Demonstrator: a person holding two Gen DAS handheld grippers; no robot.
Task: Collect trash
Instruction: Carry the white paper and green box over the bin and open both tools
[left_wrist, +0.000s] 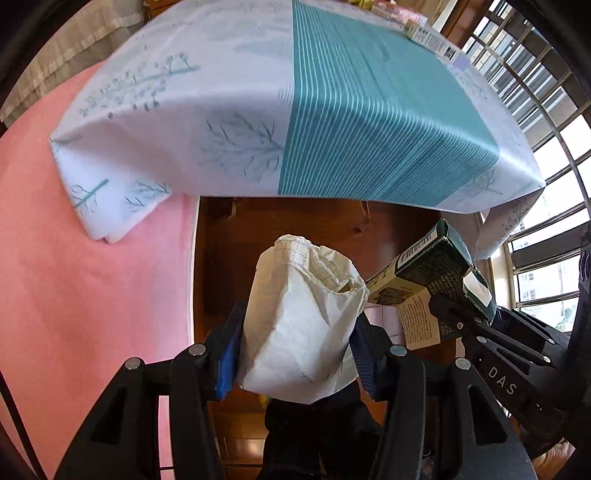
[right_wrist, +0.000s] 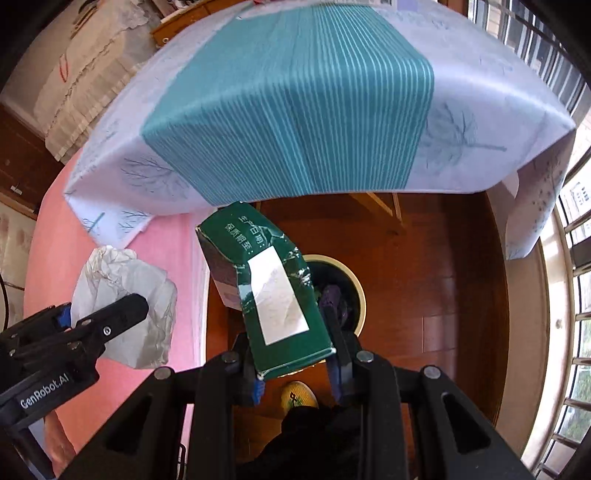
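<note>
My left gripper (left_wrist: 300, 320) is shut on a crumpled white paper wad (left_wrist: 303, 332), its blue pads pressing both sides. In the right wrist view that paper wad (right_wrist: 144, 332) and the left gripper (right_wrist: 103, 307) hang at the left over pink cloth. My right gripper (right_wrist: 284, 322) is shut on a dark green carton (right_wrist: 273, 291) with a white label. It hangs above a round bin (right_wrist: 360, 295) with a cream rim and dark liner on the wooden floor. The left wrist view shows the carton (left_wrist: 424, 266) and the right gripper (left_wrist: 469, 303) at the right.
A table under a white and teal striped tablecloth (left_wrist: 369, 110) juts out above both grippers. Small boxes (left_wrist: 428, 37) sit at its far edge. Pink cloth (left_wrist: 74, 277) covers the left side. Barred windows (left_wrist: 546, 110) line the right. A person's shoe (right_wrist: 299, 395) stands near the bin.
</note>
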